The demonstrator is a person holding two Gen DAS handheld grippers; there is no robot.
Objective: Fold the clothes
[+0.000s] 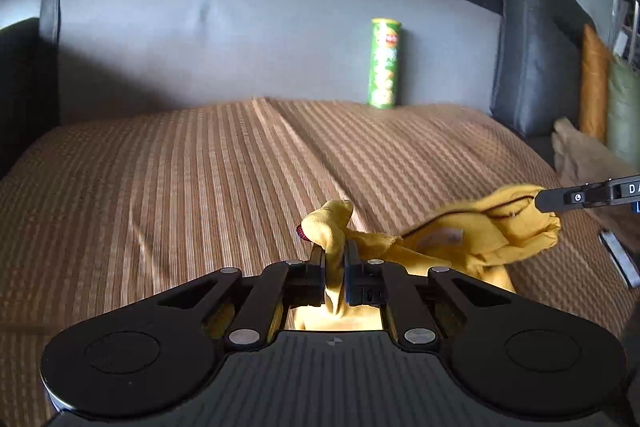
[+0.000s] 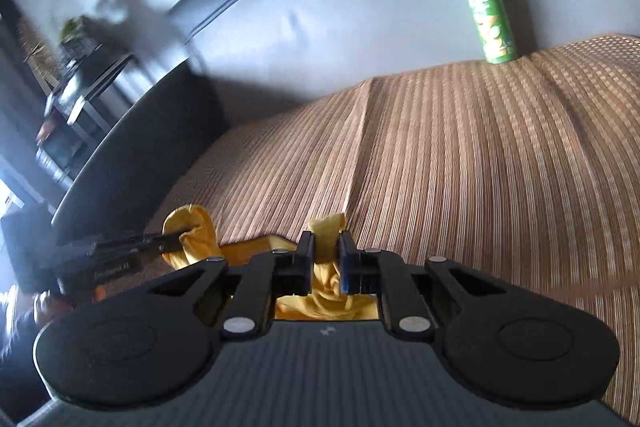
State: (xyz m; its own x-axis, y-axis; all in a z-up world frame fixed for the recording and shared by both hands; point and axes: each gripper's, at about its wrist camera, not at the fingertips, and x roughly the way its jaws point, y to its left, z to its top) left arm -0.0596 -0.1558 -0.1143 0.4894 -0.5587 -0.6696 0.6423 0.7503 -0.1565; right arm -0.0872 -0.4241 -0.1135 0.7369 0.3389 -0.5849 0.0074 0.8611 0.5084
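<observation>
Striped brown sofa cover [image 1: 200,187] spreads below both my claws. My left claw [image 1: 335,263] and right claw [image 2: 325,255] each clamp a bunch of the yellow garment [image 1: 460,243], which stretches sideways between them, its long axis running claw to claw, the rest hanging beneath.

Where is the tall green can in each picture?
Left wrist view: the green can stands upright right of centre, at the back of the striped cover, against the grey sofa back.
Right wrist view: the can is at upper right, leaning in the picture, on the same back edge.
Shared landmark: the cover's long crease.
</observation>
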